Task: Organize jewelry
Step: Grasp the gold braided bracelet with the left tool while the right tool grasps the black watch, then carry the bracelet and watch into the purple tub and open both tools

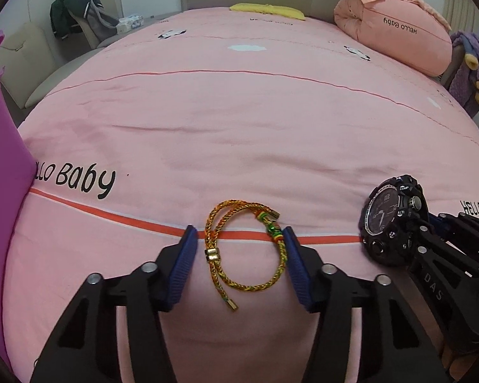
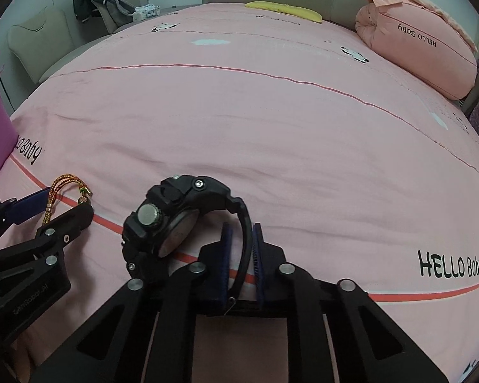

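Nearest in the left wrist view: left gripper (image 1: pixel 238 234), black frame with blue ribbed pads, spread wide and straddling a braided gold-and-orange cord bracelet with small brass beads and a green-red knot (image 1: pixel 239 249). Bracelet flat on the pink bedsheet with red stripes and "Hello Baby" lettering (image 1: pixel 239 134), looped across one red stripe, right-hand side just beside the right pad, nothing pinched.

Nearest in the right wrist view: right gripper (image 2: pixel 242 237), same black frame and blue pads, clamped on the strap of a chunky black sports wristwatch with a round dial and steel crown (image 2: pixel 163 220). Watch case tipped on its side to the left of the pads, crown facing the camera, touching or just above the sheet; cannot tell which. Same watch seen in the left view at the right edge (image 1: pixel 389 220), dial facing left.

Off to the left, a purple plastic bin wall (image 1: pixel 0 159) at the bed edge.

Farther back, a rolled pink quilt printed "Hello Baby" (image 1: pixel 396 38) at the right, a flat yellow cushion (image 1: pixel 268 11) by the headboard, and dark clothes draped over a beige chair (image 1: pixel 76 16) at the left.
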Demonstrator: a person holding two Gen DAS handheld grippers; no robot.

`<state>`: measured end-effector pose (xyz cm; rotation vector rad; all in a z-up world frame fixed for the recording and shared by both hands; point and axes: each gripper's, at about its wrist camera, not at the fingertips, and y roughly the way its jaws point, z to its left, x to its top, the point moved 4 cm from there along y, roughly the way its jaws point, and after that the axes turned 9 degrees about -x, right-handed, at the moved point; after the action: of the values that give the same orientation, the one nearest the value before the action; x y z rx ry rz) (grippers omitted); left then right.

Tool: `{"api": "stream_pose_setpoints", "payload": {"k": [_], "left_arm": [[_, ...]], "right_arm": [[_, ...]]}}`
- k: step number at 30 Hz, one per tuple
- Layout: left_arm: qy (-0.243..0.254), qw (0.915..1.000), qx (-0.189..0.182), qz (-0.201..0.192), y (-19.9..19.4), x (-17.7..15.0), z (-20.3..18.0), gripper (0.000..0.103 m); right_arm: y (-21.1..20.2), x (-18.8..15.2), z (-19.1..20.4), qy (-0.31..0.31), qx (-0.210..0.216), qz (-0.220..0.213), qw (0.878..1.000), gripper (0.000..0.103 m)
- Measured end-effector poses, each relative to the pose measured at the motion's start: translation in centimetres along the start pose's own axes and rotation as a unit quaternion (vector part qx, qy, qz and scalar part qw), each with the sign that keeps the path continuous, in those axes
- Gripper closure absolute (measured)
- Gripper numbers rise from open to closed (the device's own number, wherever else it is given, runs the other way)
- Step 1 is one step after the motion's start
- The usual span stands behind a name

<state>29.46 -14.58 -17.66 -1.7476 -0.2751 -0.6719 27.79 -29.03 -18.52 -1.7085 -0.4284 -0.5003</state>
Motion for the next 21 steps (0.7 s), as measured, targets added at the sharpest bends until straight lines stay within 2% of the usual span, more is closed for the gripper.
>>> {"api": "stream_pose_setpoints", "payload": {"k": [2,4,10,21], "left_arm": [[0.000,0.9999,-0.012,0.004,-0.3,-0.2,-0.2,0.082],[0.003,0.9999,-0.014,0.009,-0.6,-0.4,-0.4,0.092],[-0.003,0.9996,-0.026,0.013,-2.2,-1.8,-0.6,0.092],[0.017,0.9995,-0.019,0.017,-7.7,-4.9,-1.0,0.092]], "right_arm": [[-0.2,-0.1,-0.2,0.012,0.004,-0.001,1.000,0.096],[-0.4,-0.3,-0.8,0.033,0.012,0.000,0.999,0.098],[-1.9,-1.5,-1.6,0.065,0.012,-0.009,0.998,0.098],[-8.1,-5.1,-3.1,0.134,0.024,-0.067,0.988,0.098]]}}
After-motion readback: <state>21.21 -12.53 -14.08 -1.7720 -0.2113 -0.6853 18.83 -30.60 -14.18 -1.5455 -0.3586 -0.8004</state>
